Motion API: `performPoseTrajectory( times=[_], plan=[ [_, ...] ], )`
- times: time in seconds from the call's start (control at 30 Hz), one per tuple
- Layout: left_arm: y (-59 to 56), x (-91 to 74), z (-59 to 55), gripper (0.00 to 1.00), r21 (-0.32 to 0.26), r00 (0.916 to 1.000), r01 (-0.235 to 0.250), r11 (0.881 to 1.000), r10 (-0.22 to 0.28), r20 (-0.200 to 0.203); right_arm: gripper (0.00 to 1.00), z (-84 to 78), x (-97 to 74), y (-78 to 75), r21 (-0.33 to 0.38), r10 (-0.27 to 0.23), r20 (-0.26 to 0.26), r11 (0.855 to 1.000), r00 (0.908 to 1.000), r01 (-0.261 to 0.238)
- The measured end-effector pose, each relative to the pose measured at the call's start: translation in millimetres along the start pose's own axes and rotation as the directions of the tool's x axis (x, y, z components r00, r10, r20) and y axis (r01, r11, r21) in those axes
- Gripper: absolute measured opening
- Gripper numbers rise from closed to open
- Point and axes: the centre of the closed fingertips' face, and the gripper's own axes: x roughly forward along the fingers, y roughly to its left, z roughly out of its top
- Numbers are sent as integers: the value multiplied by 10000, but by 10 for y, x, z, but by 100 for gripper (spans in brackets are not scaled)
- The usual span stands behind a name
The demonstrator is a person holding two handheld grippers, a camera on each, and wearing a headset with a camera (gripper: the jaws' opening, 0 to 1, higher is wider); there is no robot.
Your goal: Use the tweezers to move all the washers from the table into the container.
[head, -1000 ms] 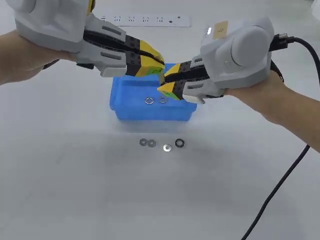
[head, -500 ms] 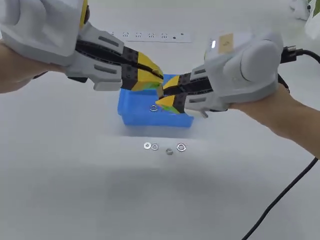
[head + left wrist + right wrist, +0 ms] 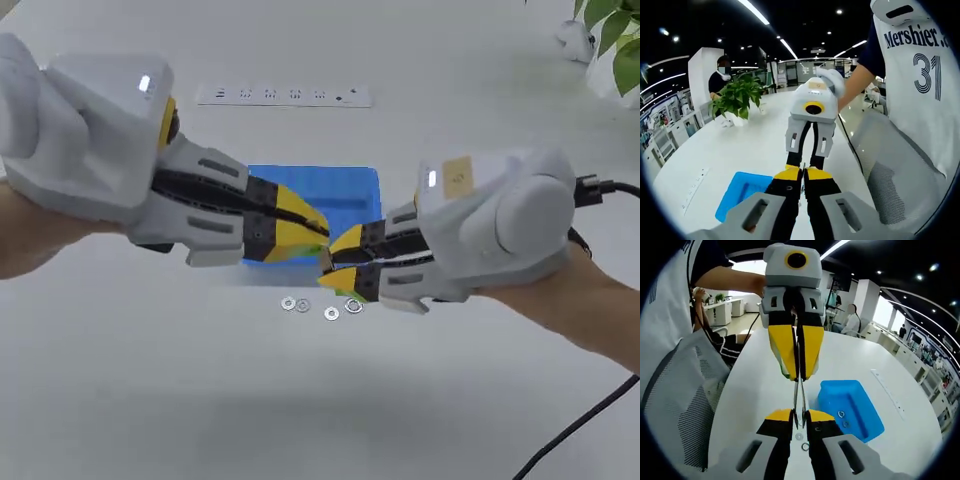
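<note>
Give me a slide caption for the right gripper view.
Right gripper and left gripper pinch tweezers over loose washers beside a blue container holding two.

Bright, even light; soft shadows lie just before the rectangular blue plastic container (image 3: 312,172). Gripper views bow at their edges.

Shiny metal washers (image 3: 331,314), smooth blue plastic container (image 3: 340,187) — matt white table (image 3: 150,400)

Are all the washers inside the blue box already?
No, four washers lie on the table in front of the blue container.
</note>
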Motion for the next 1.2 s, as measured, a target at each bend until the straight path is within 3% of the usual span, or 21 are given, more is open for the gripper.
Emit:
performPoseTrajectory(
  times=[0.1, 0.7, 0.97, 1.2],
  plan=[
    [-51, 50, -44, 6, -158, 9999, 103, 9998, -104, -74, 12, -74, 18, 54, 121, 96, -50, 9999, 9999, -95],
    [-105, 123, -399, 6, -1132, 9991, 260, 9932, -296, -303, 12, -337, 217, 231, 893, 653, -128, 9940, 9978, -639],
    [32, 162, -475, 6, -1116, 9991, -45, 9937, -2, -414, 12, -415, 268, 83, 802, 314, -311, 9964, 9990, -288],
    [176, 138, -473, 6, -1147, 9991, -302, 9929, 264, -340, 12, -402, 295, -60, 942, 81, -132, 9955, 9999, -68]
  ],
)
